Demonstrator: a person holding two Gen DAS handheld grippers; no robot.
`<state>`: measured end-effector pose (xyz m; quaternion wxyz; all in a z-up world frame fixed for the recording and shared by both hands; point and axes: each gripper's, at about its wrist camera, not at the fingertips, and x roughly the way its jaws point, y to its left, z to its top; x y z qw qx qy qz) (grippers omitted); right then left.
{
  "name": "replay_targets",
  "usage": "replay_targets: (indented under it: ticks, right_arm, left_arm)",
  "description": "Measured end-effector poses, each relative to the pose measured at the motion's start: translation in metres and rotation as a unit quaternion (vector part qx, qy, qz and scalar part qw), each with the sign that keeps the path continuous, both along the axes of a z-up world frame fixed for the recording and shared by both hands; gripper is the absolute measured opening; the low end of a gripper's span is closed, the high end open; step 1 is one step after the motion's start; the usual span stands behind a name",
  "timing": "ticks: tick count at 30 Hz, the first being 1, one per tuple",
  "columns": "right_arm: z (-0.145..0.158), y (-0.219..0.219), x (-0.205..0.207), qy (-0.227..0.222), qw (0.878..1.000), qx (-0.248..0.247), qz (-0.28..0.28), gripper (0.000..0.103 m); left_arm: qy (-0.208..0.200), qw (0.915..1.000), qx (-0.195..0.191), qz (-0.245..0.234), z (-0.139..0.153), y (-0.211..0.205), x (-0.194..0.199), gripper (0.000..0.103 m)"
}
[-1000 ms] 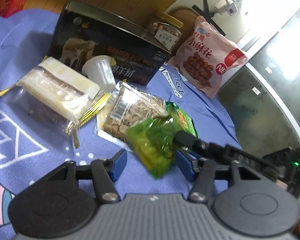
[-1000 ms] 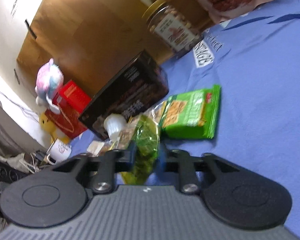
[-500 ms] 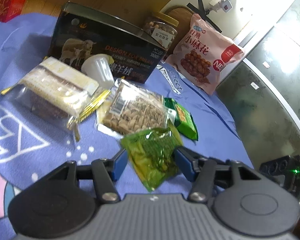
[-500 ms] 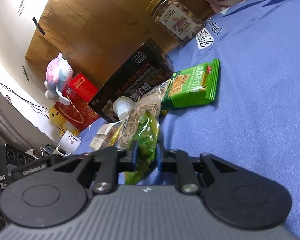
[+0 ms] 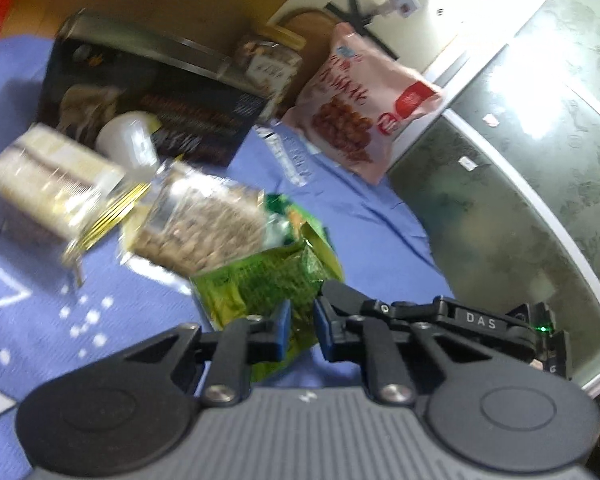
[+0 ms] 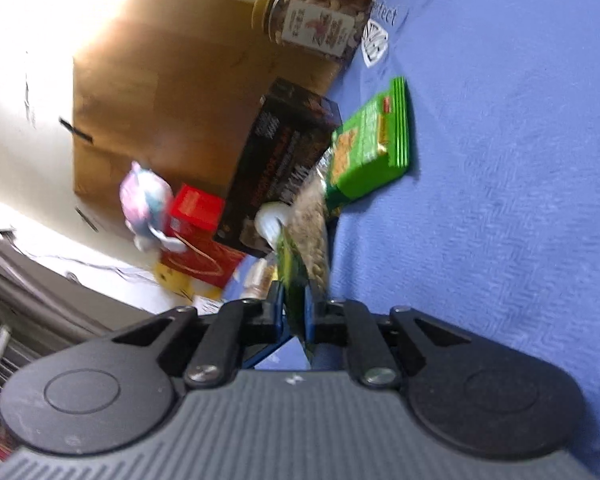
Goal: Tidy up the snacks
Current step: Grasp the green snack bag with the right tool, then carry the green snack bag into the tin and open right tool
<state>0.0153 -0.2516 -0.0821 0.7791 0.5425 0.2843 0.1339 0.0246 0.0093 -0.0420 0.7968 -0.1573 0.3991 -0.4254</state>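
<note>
A crinkly translucent green snack bag (image 5: pixel 268 280) is pinched by both tongs at once: the left gripper (image 5: pixel 300 330) and the right gripper (image 6: pixel 296 312) are each closed narrowly on its lower edge, probably for a handover. It is held just above the blue cloth (image 6: pixel 500 200), near that cloth's front edge. Behind are counted one black carton (image 5: pixel 148 100), one pink pouch (image 5: pixel 360 112), one nut jar (image 6: pixel 312 24), one flat green packet (image 6: pixel 368 144), one clear seed bag (image 5: pixel 204 224).
</note>
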Motion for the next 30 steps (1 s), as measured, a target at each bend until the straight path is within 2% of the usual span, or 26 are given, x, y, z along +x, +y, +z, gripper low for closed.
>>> replay_targets:
  ticks: [3, 9, 30]
  right_arm:
    - [0.011, -0.007, -0.006, -0.011, 1.000, 0.013, -0.011, 0.013]
    - [0.025, -0.014, -0.015, -0.028, 0.999, 0.005, -0.027, 0.013]
    - [0.013, -0.013, -0.017, -0.022, 1.000, 0.002, -0.021, 0.013]
  left_arm:
    - [-0.007, 0.9999, -0.013, -0.007, 0.010, -0.006, -0.001, 0.013]
    - [-0.016, 0.9996, -0.018, -0.013, 0.019, -0.014, -0.004, 0.013]
    - [-0.012, 0.9998, 0.012, -0.008, 0.012, -0.015, -0.005, 0.012]
